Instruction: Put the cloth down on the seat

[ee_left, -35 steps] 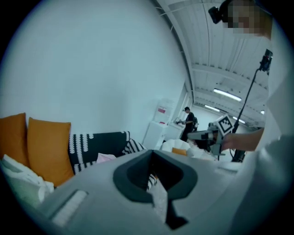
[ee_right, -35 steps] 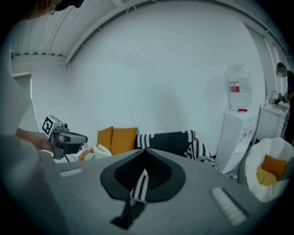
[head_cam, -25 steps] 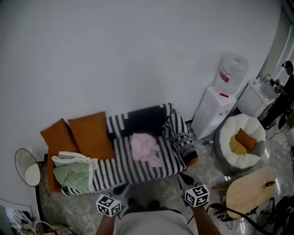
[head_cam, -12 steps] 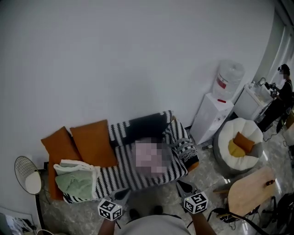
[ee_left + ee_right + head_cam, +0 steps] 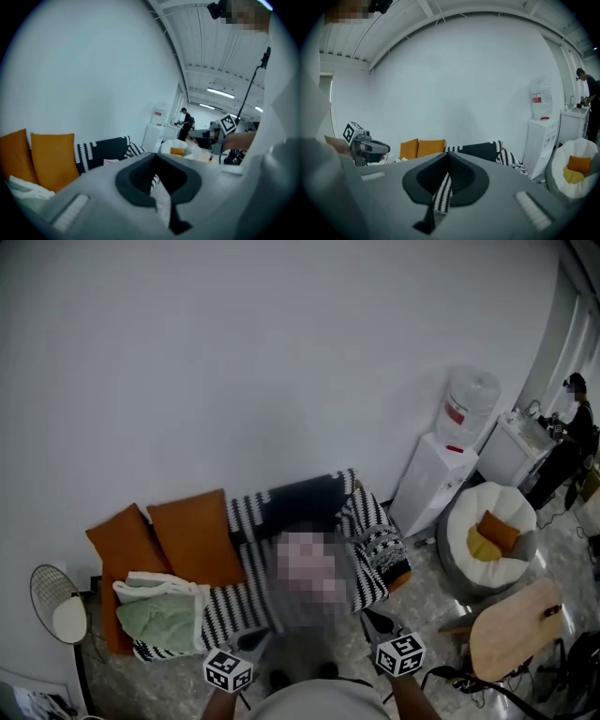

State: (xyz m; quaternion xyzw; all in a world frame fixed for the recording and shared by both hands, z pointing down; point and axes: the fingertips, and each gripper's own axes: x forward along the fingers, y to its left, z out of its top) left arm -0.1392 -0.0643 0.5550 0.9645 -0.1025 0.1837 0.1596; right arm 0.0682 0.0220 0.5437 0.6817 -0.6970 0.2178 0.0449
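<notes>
Backed off: left gripper (image 5: 254, 640), right gripper (image 5: 373, 620) | both closed, empty | cloth (image 5: 111, 161) on seat (image 5: 230, 606)

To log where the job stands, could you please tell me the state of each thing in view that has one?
left gripper: shut, empty.
right gripper: shut, empty.
pink cloth: lying loose on the striped seat, held by neither gripper.
orange cushions: propped upright at the seat's back.
green blanket: bunched on the seat in front of the cushions.
water bottle: upended on the dispenser.
</notes>
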